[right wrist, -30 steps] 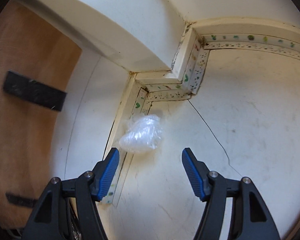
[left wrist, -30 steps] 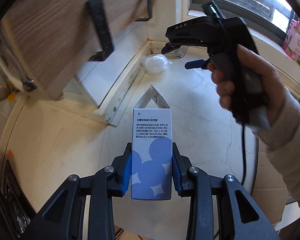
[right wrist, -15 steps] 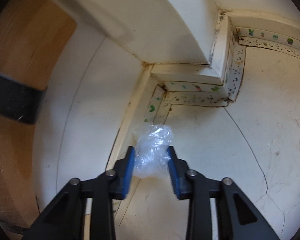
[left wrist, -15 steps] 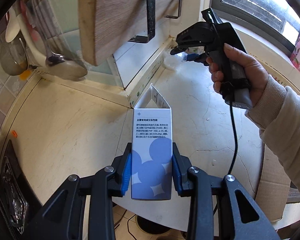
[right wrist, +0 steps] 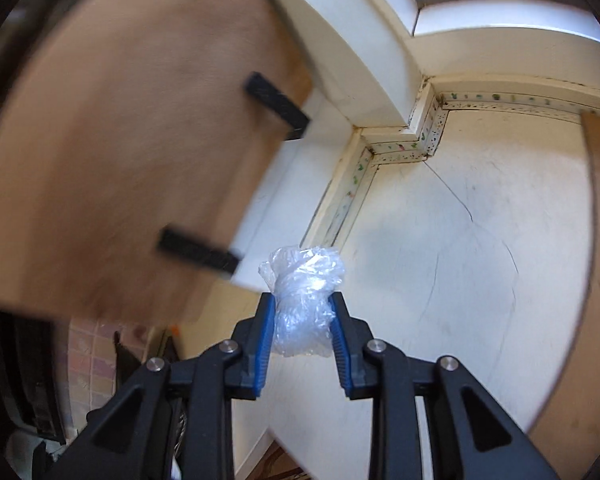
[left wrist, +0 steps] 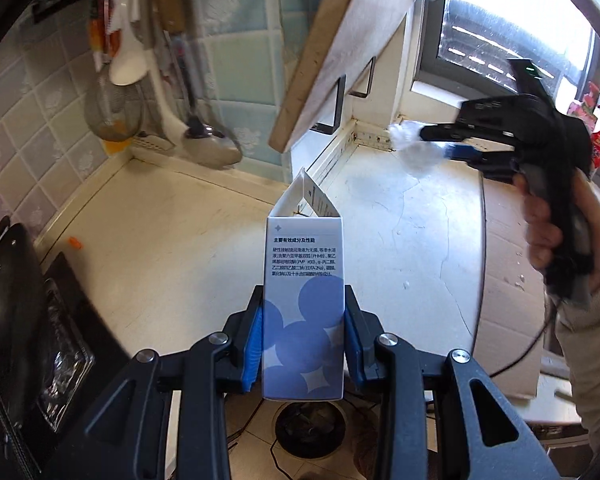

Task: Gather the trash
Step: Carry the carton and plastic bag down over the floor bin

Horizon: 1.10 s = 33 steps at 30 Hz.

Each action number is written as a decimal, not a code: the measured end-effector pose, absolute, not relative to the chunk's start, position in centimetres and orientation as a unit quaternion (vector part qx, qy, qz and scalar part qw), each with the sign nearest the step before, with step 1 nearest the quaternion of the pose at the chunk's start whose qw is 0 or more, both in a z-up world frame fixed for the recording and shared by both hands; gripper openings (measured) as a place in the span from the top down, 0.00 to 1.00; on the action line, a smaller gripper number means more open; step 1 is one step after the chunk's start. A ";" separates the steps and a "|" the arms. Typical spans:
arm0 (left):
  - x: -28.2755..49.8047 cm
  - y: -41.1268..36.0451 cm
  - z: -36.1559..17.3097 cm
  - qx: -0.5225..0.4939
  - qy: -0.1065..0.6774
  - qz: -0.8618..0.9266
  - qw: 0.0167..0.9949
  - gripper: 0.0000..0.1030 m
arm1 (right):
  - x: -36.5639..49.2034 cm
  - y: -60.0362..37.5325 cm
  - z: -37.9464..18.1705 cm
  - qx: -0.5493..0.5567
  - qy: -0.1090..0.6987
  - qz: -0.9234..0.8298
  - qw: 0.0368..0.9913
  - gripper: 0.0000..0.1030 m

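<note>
My left gripper (left wrist: pixel 303 338) is shut on a tall white and blue carton (left wrist: pixel 303 300) with an open top flap, held upright above the cream countertop (left wrist: pixel 172 240). My right gripper (right wrist: pixel 303 328) is shut on a crumpled wad of clear plastic wrap (right wrist: pixel 302 300), lifted off the counter. In the left wrist view the same wad of plastic wrap (left wrist: pixel 414 148) shows at the tips of the right gripper (left wrist: pixel 436 142), gripped by a person's hand (left wrist: pixel 548 236) at the right, near the window corner.
A wooden shelf (left wrist: pixel 340 44) on black brackets juts over the counter's back corner. Ladles and a strainer (left wrist: pixel 112 112) hang on the tiled wall. A black pan (left wrist: pixel 12 300) sits on the stove at left. A cardboard sheet (left wrist: pixel 508 280) lies at the counter's right edge. A floor drain (left wrist: pixel 310 426) shows below.
The right gripper closed on the plastic wrap in the counter's corner and lifted it away. The left gripper rose and drew back with the carton, bringing the tiled wall and stove into view.
</note>
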State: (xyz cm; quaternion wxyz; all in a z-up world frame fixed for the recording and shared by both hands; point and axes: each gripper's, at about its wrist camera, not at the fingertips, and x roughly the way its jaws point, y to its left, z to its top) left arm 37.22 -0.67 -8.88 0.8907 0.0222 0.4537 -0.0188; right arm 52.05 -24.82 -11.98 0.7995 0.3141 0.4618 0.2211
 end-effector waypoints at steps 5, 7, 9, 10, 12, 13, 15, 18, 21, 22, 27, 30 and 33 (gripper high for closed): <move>30.7 2.1 -8.0 0.007 0.440 -0.041 0.897 0.68 | 40.6 -24.8 -8.7 0.322 0.439 0.227 0.808 0.74; 28.6 3.1 -8.4 -0.001 0.440 -0.055 0.897 0.68 | 36.0 -24.1 -7.9 0.317 0.434 0.224 0.813 0.74; 26.5 3.9 -9.2 -0.007 0.445 -0.071 0.892 0.68 | 32.5 -23.4 -8.0 0.316 0.437 0.220 0.813 0.74; 25.7 4.1 -9.7 -0.010 0.451 -0.078 0.889 0.68 | 31.0 -23.1 -8.4 0.316 0.441 0.219 0.811 0.74; 23.7 4.2 -10.8 -0.007 0.462 -0.086 0.883 0.68 | 27.7 -22.2 -9.0 0.314 0.454 0.217 0.805 0.74; 23.0 4.2 -11.2 -0.005 0.466 -0.087 0.881 0.68 | 26.5 -21.7 -9.5 0.309 0.463 0.214 0.803 0.74; 21.5 4.6 -12.8 -0.018 0.483 -0.099 0.870 0.68 | 24.5 -20.8 -10.7 0.297 0.481 0.209 0.798 0.74; 19.8 4.7 -15.9 -0.038 0.508 -0.107 0.854 0.68 | 22.4 -19.7 -13.5 0.273 0.508 0.195 0.793 0.74; 18.6 4.7 -19.7 -0.039 0.533 -0.100 0.839 0.68 | 21.2 -18.7 -17.2 0.254 0.537 0.181 0.784 0.74; 18.1 4.7 -21.2 -0.036 0.542 -0.092 0.834 0.68 | 20.7 -18.4 -18.6 0.245 0.547 0.175 0.781 0.74; 16.6 4.9 -28.6 -0.032 0.573 -0.048 0.817 0.68 | 19.3 -16.6 -25.9 0.198 0.585 0.166 0.769 0.74; 16.0 5.0 -33.7 -0.035 0.594 -0.032 0.803 0.68 | 19.0 -15.9 -31.4 0.193 0.612 0.169 0.748 0.74; 15.5 5.0 -39.1 -0.044 0.612 -0.030 0.789 0.68 | 19.1 -15.3 -37.3 0.193 0.635 0.169 0.728 0.74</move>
